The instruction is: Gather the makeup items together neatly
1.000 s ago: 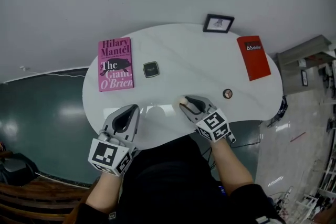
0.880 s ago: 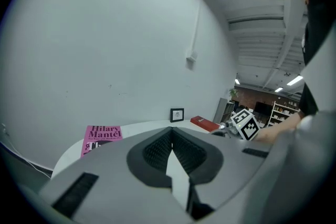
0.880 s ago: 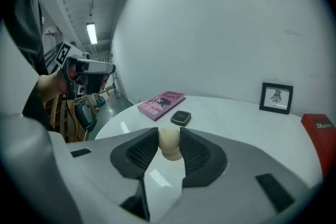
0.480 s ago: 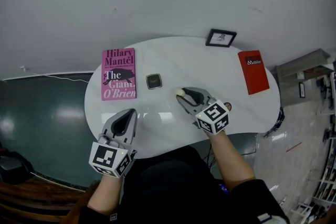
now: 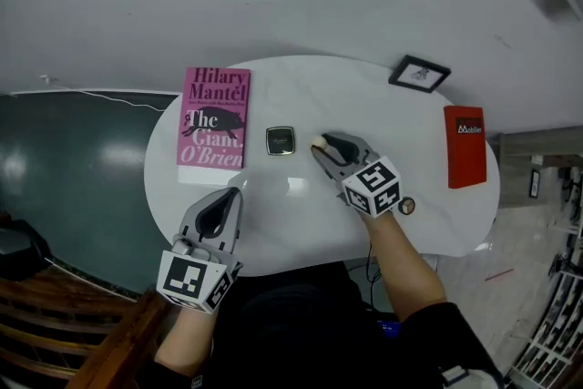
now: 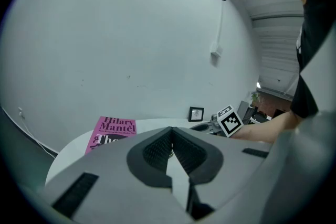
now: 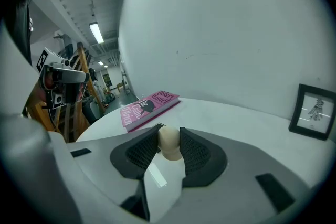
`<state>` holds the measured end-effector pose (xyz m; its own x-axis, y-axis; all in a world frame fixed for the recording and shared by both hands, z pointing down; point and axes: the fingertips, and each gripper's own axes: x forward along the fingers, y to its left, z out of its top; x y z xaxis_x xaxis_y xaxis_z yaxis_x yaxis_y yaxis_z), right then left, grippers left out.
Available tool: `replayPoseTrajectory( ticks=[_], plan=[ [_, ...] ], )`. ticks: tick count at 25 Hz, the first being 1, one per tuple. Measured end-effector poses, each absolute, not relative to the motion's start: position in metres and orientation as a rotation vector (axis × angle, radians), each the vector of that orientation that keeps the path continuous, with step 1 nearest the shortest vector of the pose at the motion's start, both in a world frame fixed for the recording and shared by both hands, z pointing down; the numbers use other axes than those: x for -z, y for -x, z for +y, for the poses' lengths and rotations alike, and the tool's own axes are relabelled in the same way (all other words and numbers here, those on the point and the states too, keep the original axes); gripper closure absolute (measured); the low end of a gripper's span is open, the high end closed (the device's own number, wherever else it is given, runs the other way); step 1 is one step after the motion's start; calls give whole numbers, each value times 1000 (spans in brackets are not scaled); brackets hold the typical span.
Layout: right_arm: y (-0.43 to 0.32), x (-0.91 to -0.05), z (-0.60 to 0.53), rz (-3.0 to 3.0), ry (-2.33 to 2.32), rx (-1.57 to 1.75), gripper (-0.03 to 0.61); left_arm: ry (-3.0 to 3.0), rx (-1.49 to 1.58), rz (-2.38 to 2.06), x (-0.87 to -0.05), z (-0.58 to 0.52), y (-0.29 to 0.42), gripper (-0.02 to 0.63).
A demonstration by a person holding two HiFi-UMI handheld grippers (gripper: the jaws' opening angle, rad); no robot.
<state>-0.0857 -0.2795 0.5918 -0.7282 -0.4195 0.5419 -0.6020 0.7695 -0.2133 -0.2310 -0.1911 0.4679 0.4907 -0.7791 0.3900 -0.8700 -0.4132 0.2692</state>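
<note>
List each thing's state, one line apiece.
Right tool, shut on the sponge.
Left tool, shut, empty.
Compact, closed, lying flat.
Pink book, closed, face up.
Red booklet, closed, lying flat.
Picture frame, standing.

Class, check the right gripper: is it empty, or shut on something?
Shut on something: the right gripper has its pads pressed on both sides of a small beige sponge.

Right tongs [image 5: 320,147] on beige sponge [image 5: 318,142], near black compact [image 5: 280,140]
</note>
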Motion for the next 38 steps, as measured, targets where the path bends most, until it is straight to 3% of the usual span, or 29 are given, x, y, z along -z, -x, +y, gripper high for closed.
replayPoseTrajectory(
  ticks=[9, 18, 35, 38],
  plan=[
    [81, -639, -289, -2438, -773, -565, 440, -2232, -331, -1373, -492, -190, 235, 604],
    [81, -630, -295, -2460, -812, -603, 425, -2247, -329, -1371, -488, -191, 234, 604],
    [30, -481, -241, -2599, -1197, -523, 423, -2478, -177, -1305, -414, -151, 229, 604],
    [24, -446, -215, -2662, -1266, -477, 474, -2521, -162, -1260, -403, -138, 222, 604]
  ],
)
